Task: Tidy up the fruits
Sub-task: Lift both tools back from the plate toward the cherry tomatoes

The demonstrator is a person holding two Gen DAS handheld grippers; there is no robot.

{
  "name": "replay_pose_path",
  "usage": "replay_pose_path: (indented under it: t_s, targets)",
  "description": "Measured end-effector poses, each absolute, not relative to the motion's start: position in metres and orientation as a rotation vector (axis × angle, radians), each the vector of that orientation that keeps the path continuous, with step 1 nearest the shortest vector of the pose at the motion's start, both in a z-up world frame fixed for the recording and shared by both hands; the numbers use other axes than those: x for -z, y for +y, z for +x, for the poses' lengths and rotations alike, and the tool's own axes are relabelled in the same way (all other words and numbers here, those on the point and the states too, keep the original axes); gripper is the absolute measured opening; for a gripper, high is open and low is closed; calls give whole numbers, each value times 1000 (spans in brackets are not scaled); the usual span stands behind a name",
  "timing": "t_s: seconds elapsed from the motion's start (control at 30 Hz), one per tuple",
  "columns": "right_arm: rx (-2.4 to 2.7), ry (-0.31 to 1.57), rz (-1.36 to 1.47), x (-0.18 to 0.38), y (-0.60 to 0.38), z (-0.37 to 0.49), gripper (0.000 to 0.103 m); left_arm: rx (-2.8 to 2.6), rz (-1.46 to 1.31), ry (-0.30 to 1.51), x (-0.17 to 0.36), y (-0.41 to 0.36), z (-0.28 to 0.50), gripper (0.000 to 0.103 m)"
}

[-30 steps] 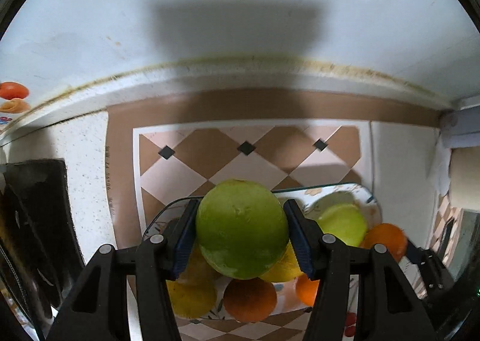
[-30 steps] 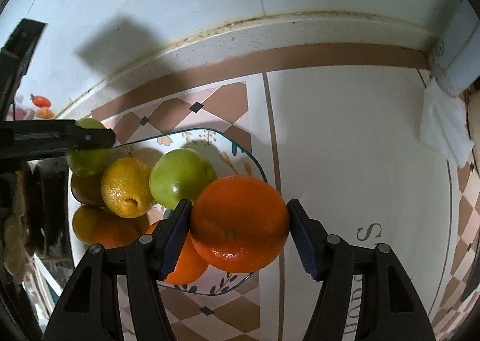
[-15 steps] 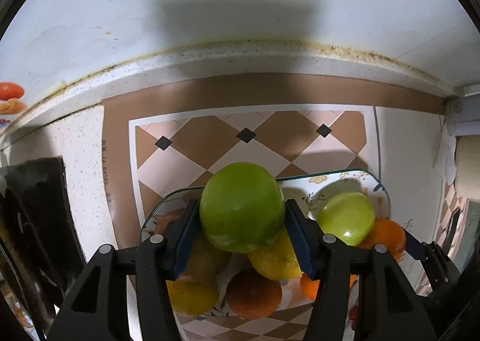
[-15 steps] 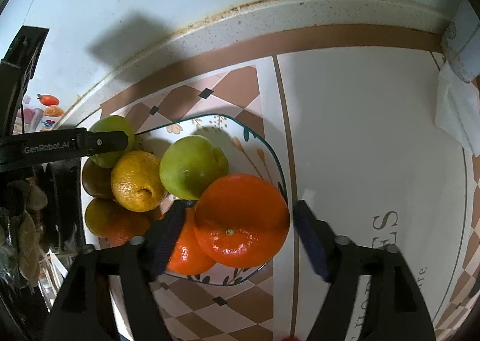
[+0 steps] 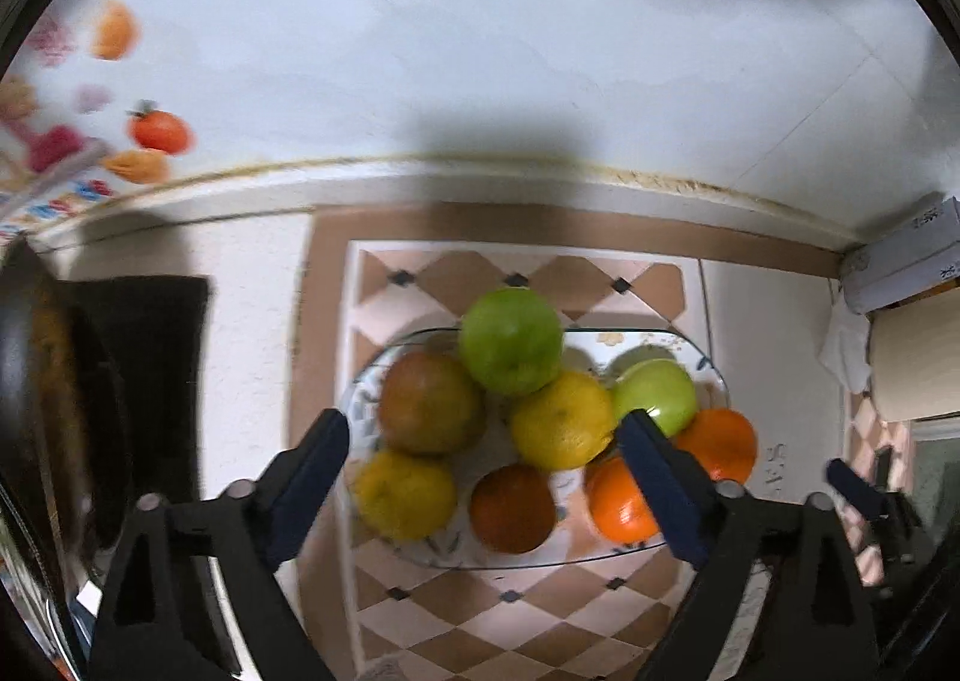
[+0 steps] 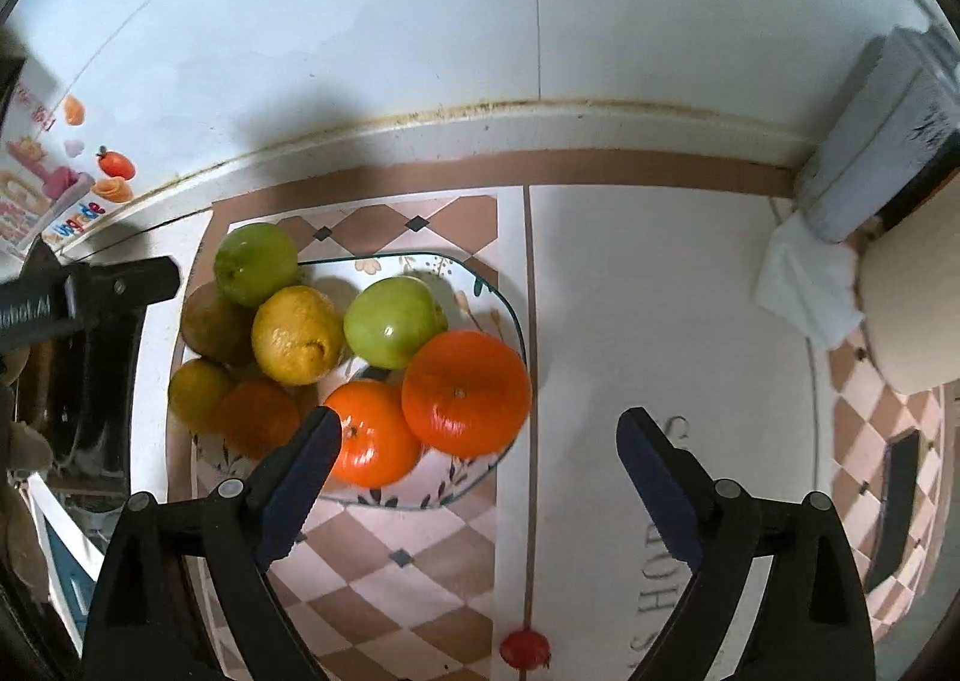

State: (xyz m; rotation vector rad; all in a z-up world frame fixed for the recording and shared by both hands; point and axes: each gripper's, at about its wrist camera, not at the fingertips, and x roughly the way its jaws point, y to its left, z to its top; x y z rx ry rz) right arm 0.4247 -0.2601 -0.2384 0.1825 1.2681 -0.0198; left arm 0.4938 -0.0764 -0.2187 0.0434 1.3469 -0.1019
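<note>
Both the left gripper point(image 5: 483, 444) and right gripper point(image 6: 480, 441) hang spread and empty above the full glass plate point(image 6: 510, 315), which lies forward-left of the right one.

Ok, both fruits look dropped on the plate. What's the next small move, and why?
Probably back both grippers up and away. The left gripper and right gripper are open and empty, and the green apple and big orange rest on the glass plate. The orange sits at the rim, so check it settles.
</note>
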Motion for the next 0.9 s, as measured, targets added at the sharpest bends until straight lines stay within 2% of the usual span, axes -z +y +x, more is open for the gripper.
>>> replay_pose_path:
  t_s: [0.53, 0.9]
  targets:
    - [31, 1141, 145, 170, -244, 344, 96, 46, 39, 1150, 160, -39, 382, 93]
    - [23, 1014, 123, 103, -232, 276, 96, 67, 42, 1037, 112, -35, 312, 93]
